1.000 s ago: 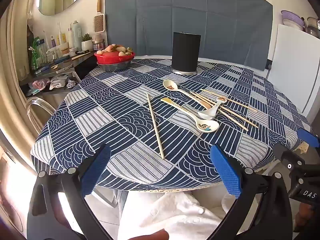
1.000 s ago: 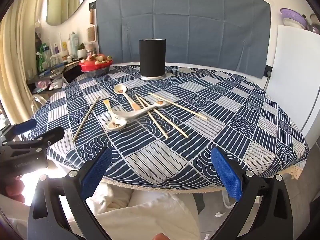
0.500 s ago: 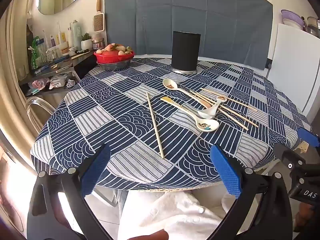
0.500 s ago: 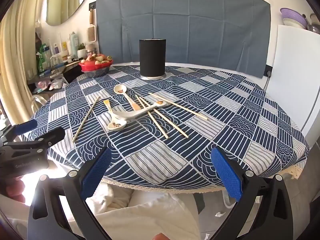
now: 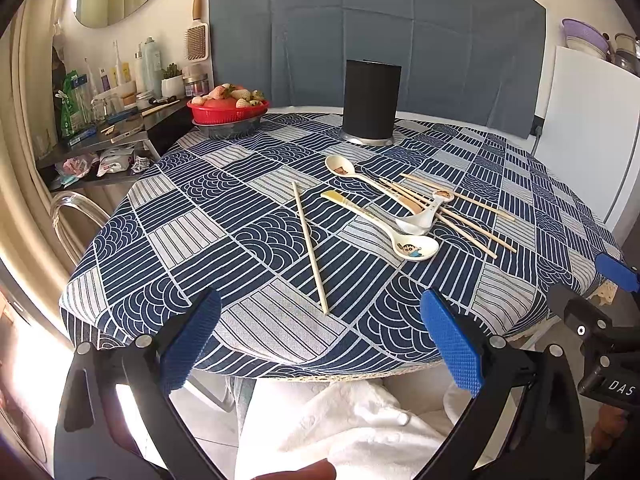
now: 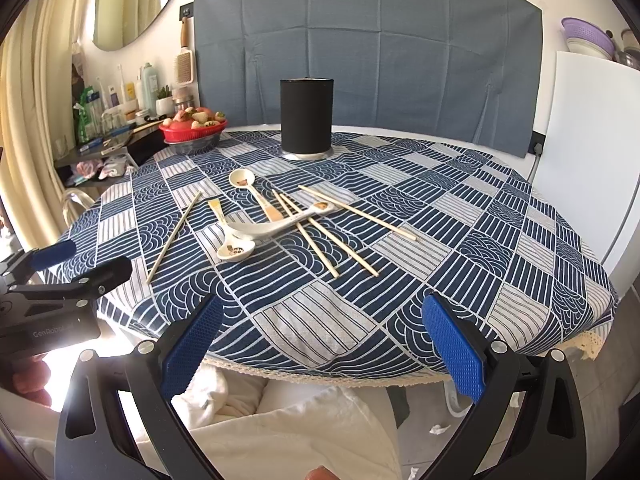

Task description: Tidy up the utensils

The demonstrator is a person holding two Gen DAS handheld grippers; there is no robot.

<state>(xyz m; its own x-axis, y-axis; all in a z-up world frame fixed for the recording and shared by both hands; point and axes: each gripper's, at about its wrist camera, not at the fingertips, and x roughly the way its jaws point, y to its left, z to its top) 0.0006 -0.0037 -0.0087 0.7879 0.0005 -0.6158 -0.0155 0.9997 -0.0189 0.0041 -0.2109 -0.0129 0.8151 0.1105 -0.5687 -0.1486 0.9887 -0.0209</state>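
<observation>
Wooden chopsticks (image 6: 320, 236) and spoons (image 6: 276, 226) lie unmoved at twelve o'clock; left gripper (image 5: 320, 344) and right gripper (image 6: 320, 348) are held agape, empty; nothing sorted yet

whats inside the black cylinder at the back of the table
Nothing can be seen inside the black cylinder: both cameras sit below its rim, so its dark wall hides the interior. Nothing sticks up above the top. The chopsticks and spoons lie on the tablecloth.

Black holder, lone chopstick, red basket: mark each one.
black holder (image 6: 306, 116), right wrist view, middle of its side wall
lone chopstick (image 5: 310, 246), left wrist view, mid shaft
red basket (image 5: 224, 114), left wrist view, front wall
</observation>
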